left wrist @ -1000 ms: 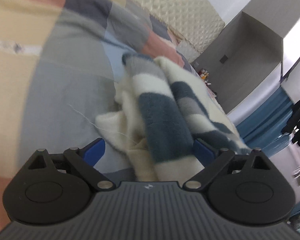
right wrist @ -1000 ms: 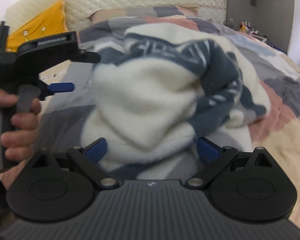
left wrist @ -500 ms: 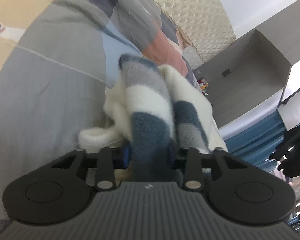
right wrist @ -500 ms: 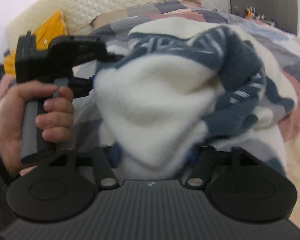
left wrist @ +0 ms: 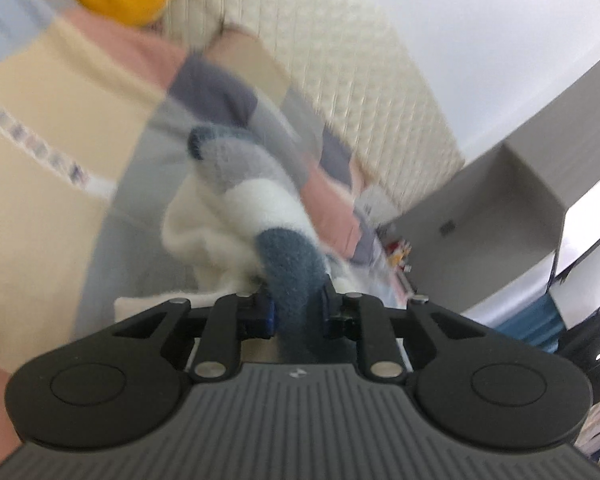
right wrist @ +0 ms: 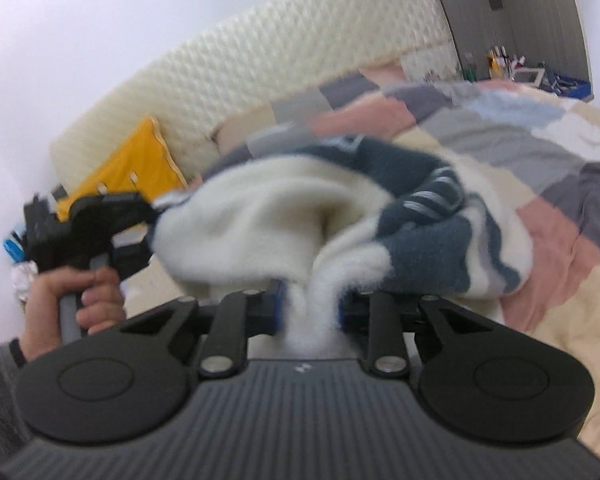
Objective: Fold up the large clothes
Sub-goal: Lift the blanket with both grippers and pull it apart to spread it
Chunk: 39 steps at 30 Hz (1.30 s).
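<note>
While both sets of jaws have just been closing, a fold of the fleecy garment has been caught in each. The left gripper [left wrist: 298,312] is seen pinched on a dark teal band of the sweater [left wrist: 260,216], the cloth bunched tightly between its blue pads. The right gripper [right wrist: 310,312] is likewise clamped on a cream part of the same sweater, which is squeezed into a narrow neck between the pads. A second ago both pairs of fingers were spread wide around the cloth; now the cloth is held at two points.

Seen from the right wrist, the left gripper is gripped by the person's hand [right wrist: 74,300] at the far edge of the garment, so the two holds are set well apart. Between them the sweater is drawn up into a humped mass, and it appears to be lifted in part from the patchwork quilt [right wrist: 560,184], though how much of it rests on the bed cannot be told through the blur. Compared with the earlier views, more of the padded headboard [right wrist: 280,76] and the yellow cushion [right wrist: 132,168] is shown, which suggests that both hands have been raised.

It is judged that the grasp is complete and the shaking-out or spreading of the garment is in hand; no fold is yet formed.
</note>
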Available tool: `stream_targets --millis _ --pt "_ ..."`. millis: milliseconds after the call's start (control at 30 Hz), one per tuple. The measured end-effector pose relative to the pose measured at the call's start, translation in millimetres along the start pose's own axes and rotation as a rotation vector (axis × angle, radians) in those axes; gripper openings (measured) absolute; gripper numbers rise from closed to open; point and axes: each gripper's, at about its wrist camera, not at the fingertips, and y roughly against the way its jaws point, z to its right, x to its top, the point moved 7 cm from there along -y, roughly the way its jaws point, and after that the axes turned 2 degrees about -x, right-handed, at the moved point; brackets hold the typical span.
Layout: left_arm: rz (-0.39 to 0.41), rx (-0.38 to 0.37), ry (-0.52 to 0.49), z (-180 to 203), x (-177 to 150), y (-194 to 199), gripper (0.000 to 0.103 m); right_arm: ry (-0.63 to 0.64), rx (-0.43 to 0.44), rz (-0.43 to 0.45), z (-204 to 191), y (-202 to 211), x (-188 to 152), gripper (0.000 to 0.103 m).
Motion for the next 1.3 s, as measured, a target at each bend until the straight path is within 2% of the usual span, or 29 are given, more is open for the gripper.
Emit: stream_targets --millis 200,533,700,800,900,967,1100,1233,1300 --pt "0.081 0.018 -0.024 26 33 98 0.022 0.044 0.058 0.041 -19 49 22 0.021" --pt "0.231 0.066 -0.020 27 58 295 0.021 0.131 0.206 0.091 -73 131 32 0.020" --pt "0.321 0.101 0.002 3 51 405 0.021 0.158 0.263 0.089 -93 156 26 0.020" --pt "0.329 0.154 0.024 -23 40 455 0.021 0.179 0.285 0.053 -100 165 9 0.020" --pt "0.306 0.227 0.070 -63 18 489 0.021 0.188 0.262 -0.026 -107 163 -20 0.020" --pt "0.284 0.271 0.117 -95 6 502 0.021 0.147 0.230 -0.121 -107 155 -44 0.020" --pt "0.239 0.354 0.226 -156 -19 508 0.021 0.065 0.147 -0.279 -105 139 -88 0.020" --pt "0.217 0.406 0.315 -204 -36 503 0.022 0.046 0.093 -0.354 -109 128 -113 0.020" --pt "0.209 0.402 0.359 -216 -42 499 0.022 0.033 0.069 -0.368 -114 119 -118 0.020"
